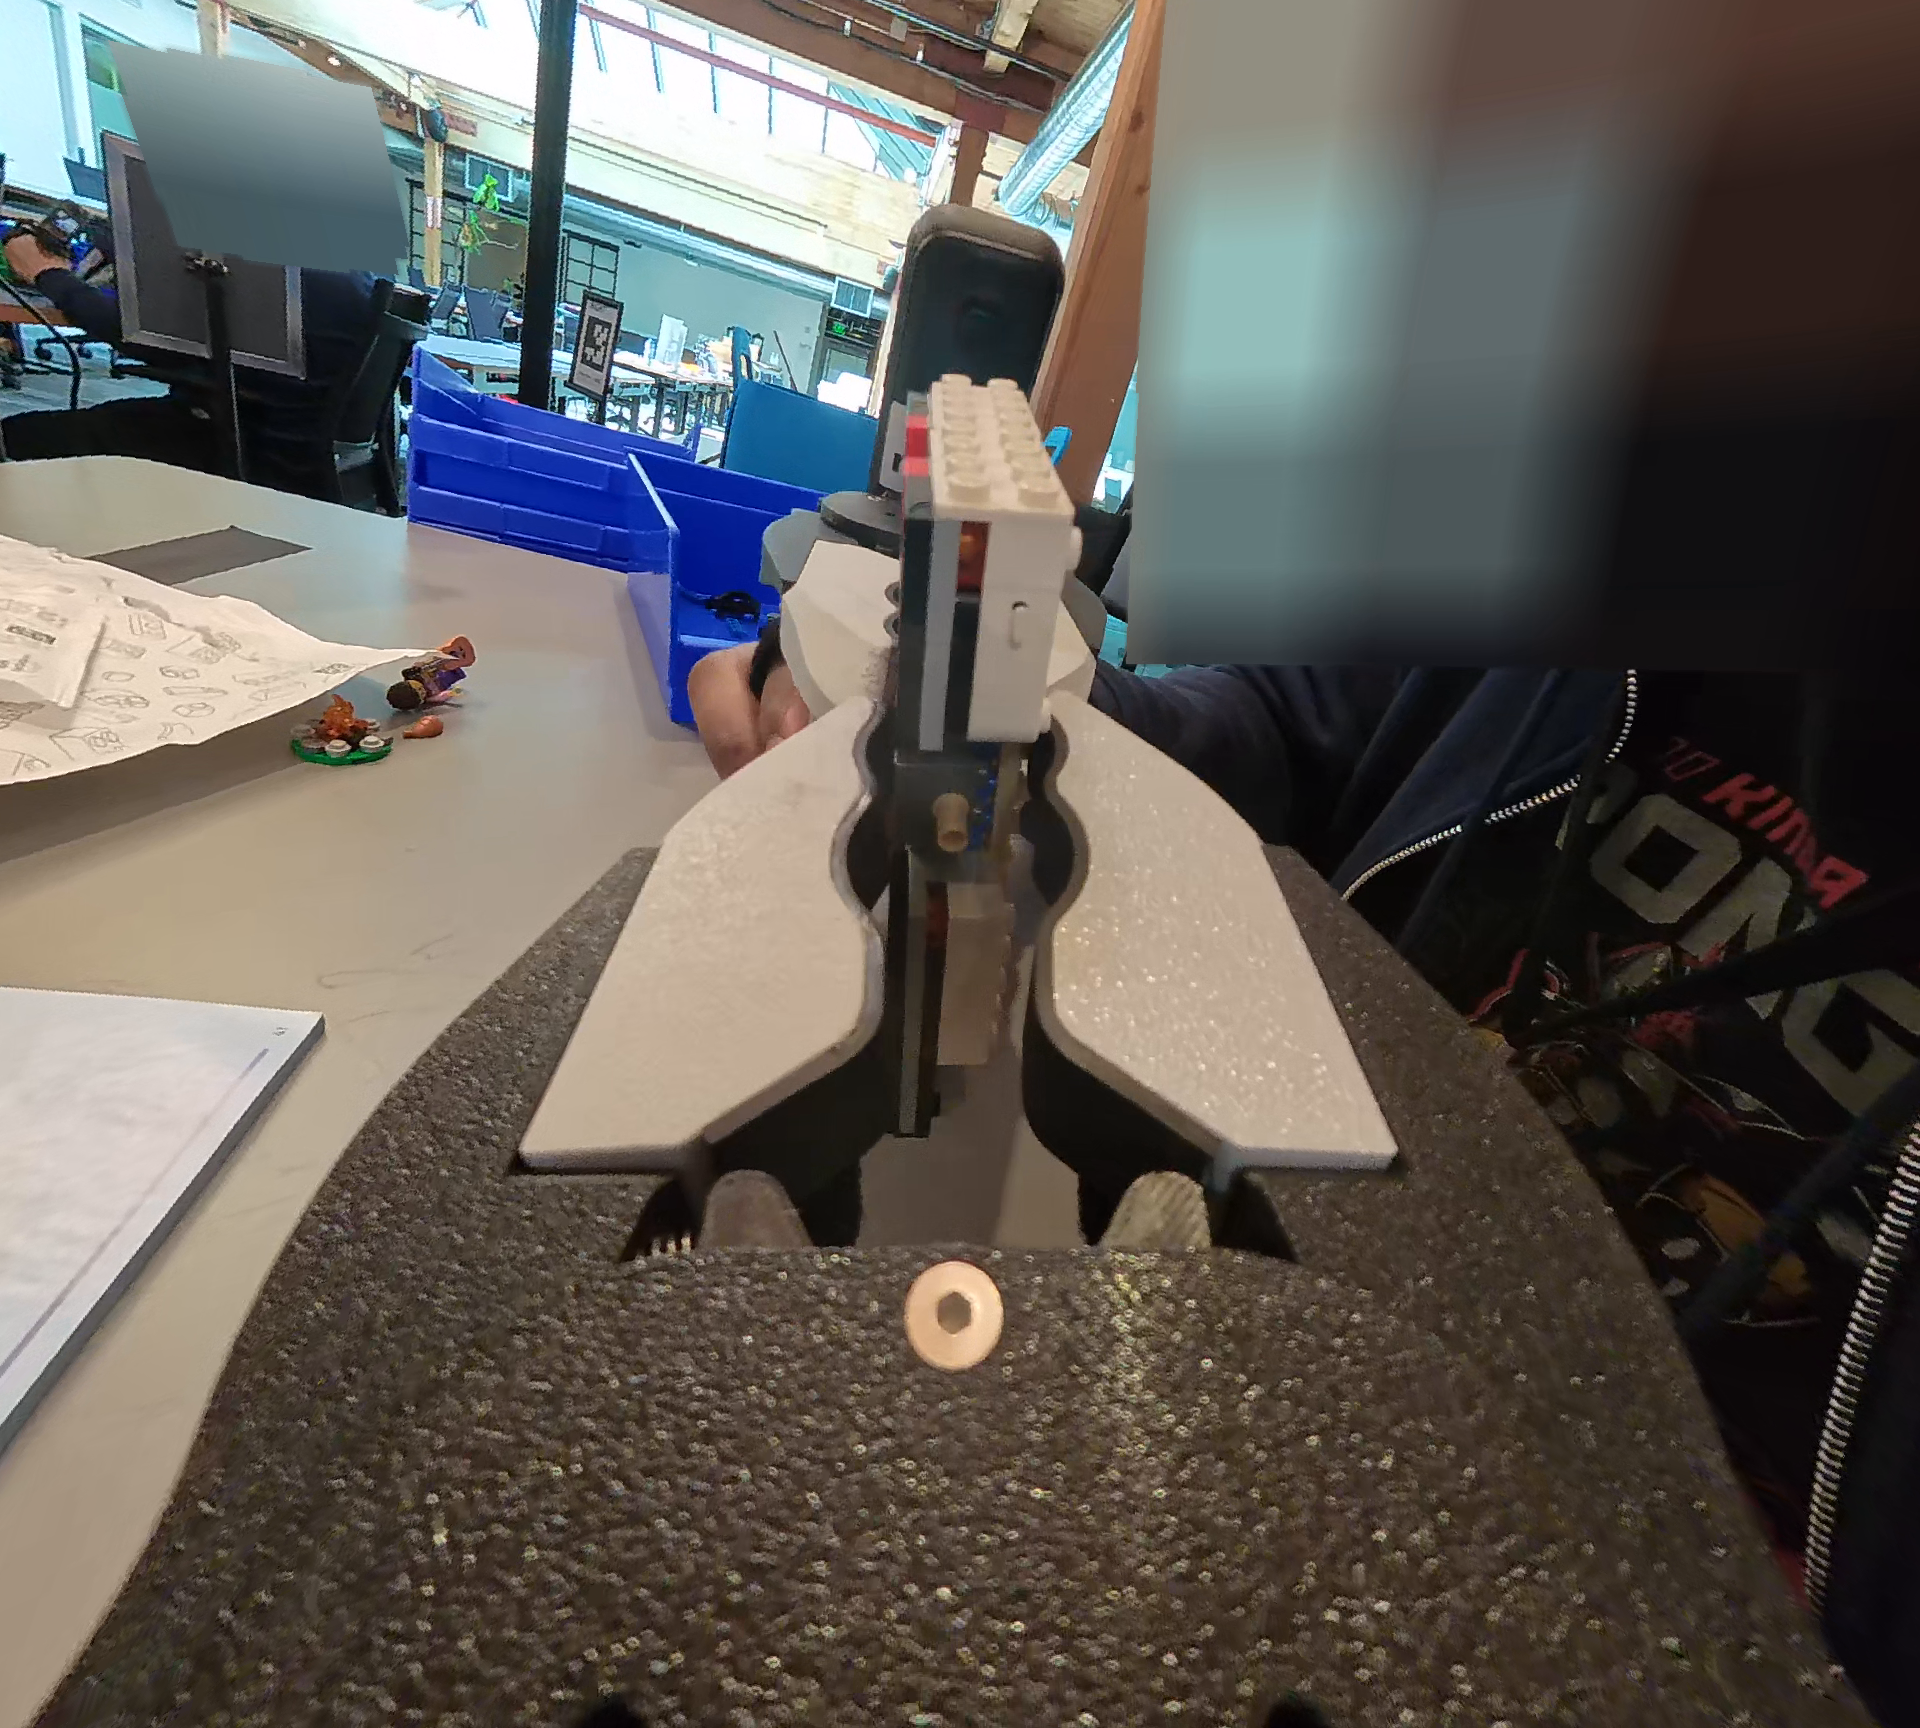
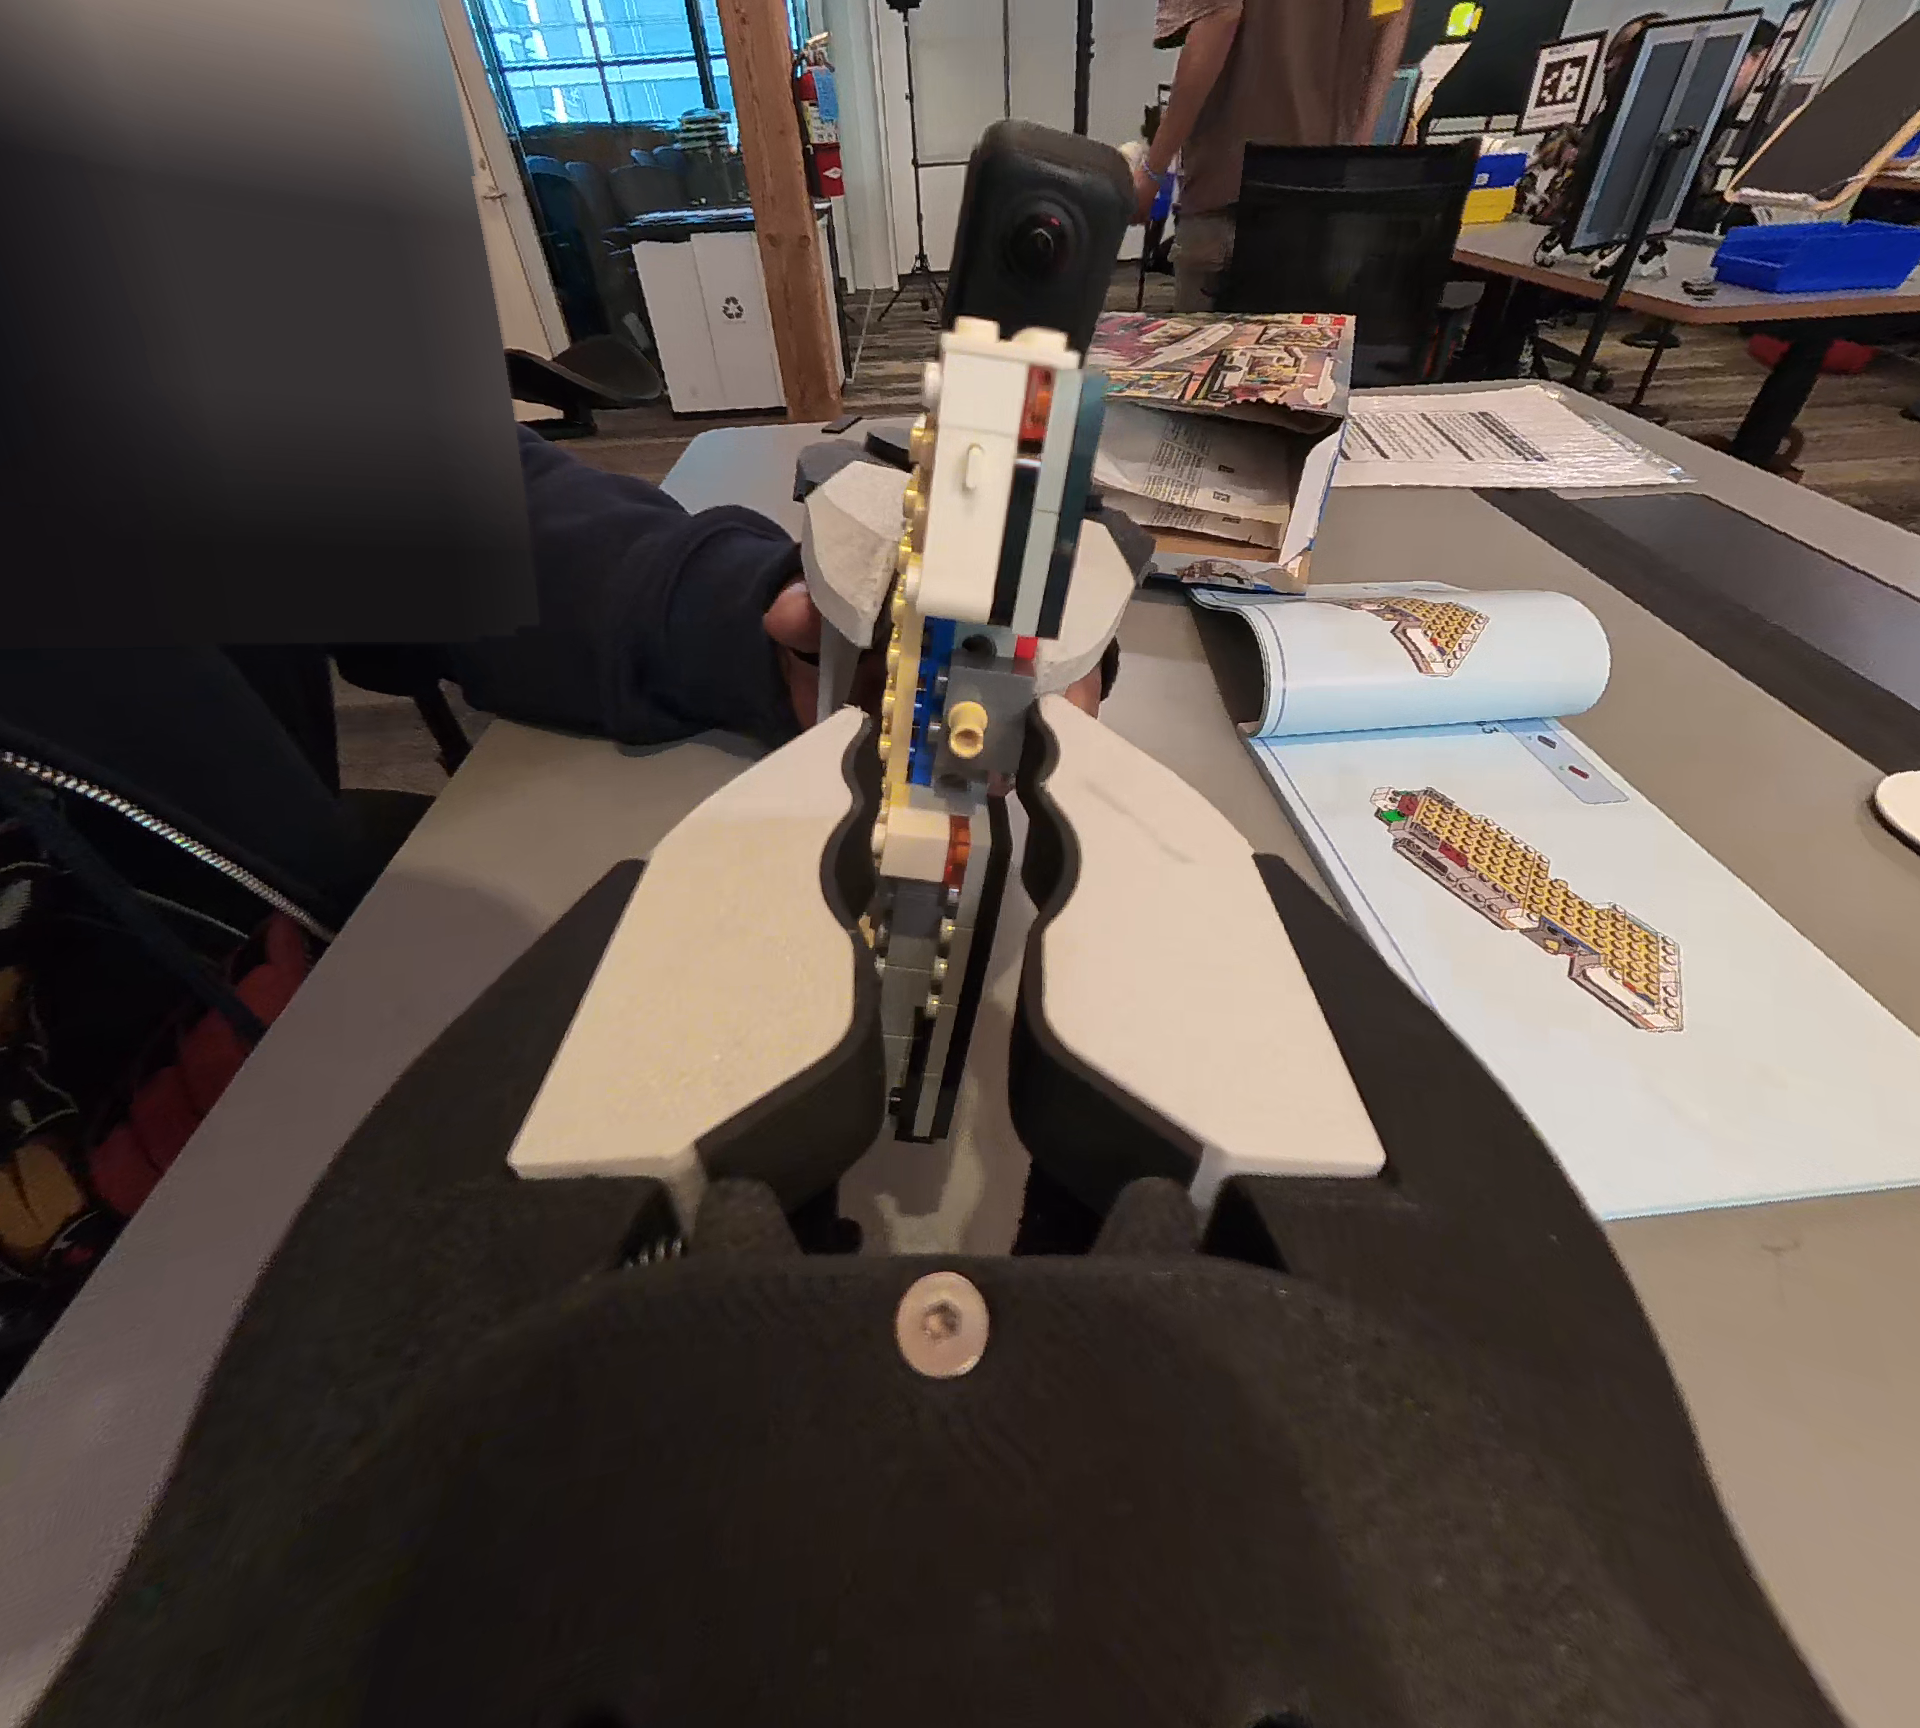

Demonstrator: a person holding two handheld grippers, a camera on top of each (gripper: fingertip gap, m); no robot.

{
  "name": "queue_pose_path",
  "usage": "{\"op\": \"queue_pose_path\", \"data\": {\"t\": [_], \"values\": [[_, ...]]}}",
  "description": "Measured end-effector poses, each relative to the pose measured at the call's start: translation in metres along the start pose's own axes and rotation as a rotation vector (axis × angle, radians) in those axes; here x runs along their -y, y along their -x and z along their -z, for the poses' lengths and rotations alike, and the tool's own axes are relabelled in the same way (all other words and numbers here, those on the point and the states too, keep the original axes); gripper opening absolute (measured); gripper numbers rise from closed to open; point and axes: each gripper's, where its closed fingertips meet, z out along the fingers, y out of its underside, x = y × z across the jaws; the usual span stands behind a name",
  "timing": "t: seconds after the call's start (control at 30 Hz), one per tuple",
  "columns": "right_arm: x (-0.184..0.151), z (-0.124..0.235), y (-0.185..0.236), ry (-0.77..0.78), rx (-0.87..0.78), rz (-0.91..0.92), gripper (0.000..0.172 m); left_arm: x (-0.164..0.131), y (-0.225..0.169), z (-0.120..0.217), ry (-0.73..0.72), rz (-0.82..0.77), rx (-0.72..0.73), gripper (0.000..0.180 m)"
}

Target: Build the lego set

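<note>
Both tools grasp one upright toy-brick model [image 1: 987,598] above the counter [image 1: 436,868], the left tool [image 1: 961,795] and right tool [image 2: 951,769] clenched on it from opposite ends, an open instruction booklet [image 2: 1558,930] lying beside them.

My left gripper [image 1: 961,805] and right gripper [image 2: 940,785] face each other, tips nearly meeting, both raised above table level. Each is clamped, jaws narrowly parted, on opposite ends of one brick model [image 2: 987,535], pads pressing its sides. My hand [image 1: 743,712] grips the right gripper's handle; my other hand [image 2: 795,629], dark sleeve to the wrist, grips the left's.
</note>
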Motion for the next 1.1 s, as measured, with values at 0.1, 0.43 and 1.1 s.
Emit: {"op": "queue_pose_path", "data": {"t": [0.1,0.43,1.1], "values": [[-0.001,0.000,-0.004,0.001,-0.018,-0.016,0.027,0.000,0.003,0.000,0.008,0.018,0.018,0.024],[0.007,0.003,-0.003,-0.050,-0.020,-0.024,0.027,-0.001,0.002,0.000,0.031,-0.004,0.022,0.024],[0.011,0.005,0.002,-0.070,0.000,0.022,0.025,-0.001,-0.003,-0.002,0.024,-0.012,0.002,0.024]]}}
